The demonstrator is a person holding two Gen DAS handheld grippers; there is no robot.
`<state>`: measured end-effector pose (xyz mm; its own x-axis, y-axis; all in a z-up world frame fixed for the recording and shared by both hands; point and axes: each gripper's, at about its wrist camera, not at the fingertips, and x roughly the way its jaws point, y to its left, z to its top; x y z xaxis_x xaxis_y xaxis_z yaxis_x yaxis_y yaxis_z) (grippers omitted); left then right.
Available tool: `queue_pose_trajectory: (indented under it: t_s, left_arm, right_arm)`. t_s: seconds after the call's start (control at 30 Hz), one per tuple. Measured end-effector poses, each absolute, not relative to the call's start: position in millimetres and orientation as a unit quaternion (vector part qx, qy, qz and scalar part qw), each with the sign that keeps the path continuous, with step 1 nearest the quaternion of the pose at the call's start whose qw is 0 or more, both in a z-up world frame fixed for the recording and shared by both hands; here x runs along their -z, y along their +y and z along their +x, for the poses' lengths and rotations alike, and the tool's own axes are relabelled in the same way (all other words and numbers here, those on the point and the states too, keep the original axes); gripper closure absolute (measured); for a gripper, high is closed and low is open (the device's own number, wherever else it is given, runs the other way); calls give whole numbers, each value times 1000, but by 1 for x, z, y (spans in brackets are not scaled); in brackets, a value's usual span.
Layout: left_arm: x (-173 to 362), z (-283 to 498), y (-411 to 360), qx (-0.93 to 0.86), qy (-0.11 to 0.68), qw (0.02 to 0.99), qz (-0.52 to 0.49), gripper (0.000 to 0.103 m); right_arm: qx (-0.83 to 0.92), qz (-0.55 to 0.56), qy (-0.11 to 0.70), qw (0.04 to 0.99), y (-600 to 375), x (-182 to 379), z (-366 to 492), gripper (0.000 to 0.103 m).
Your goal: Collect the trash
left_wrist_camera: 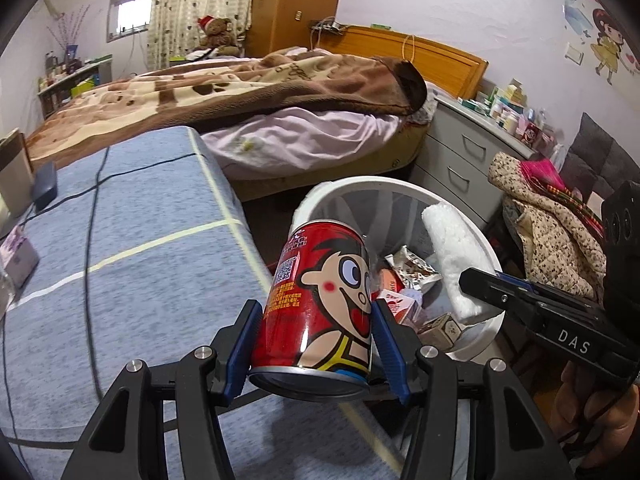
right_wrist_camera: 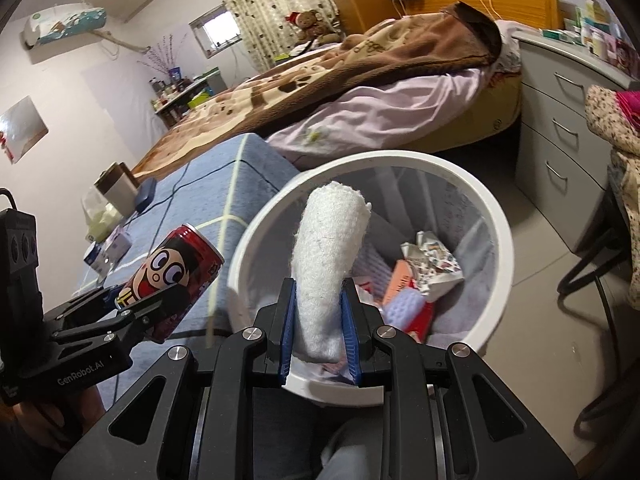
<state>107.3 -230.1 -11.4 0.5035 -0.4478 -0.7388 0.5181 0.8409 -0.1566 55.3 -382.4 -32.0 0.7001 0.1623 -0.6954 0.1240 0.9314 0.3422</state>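
1. A bedroom: a bed under a plush brown blanket, a grey woven cloth on the tabletop.
2. The left gripper clamps a glossy red can between ribbed blue pads.
3. The right gripper pinches a fluffy white roll.
4. Just ahead of both stands a round white bin, with crumpled wrappers inside.

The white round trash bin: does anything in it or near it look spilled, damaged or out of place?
Nothing is spilled. The white round trash bin stands upright, with crumpled wrappers and small cartons inside. The left claw grips a tilted red cartoon drink can; the right claw grips a white rolled cloth above the bin.
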Motion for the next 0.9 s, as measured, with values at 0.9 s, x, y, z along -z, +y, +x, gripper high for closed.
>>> queue_pose_trajectory:
  t_s: [0.9]
  left_arm:
    - [30, 133, -295, 343, 429, 834, 53, 47]
  right_arm:
    - [32, 193, 413, 889, -411, 45, 57, 74]
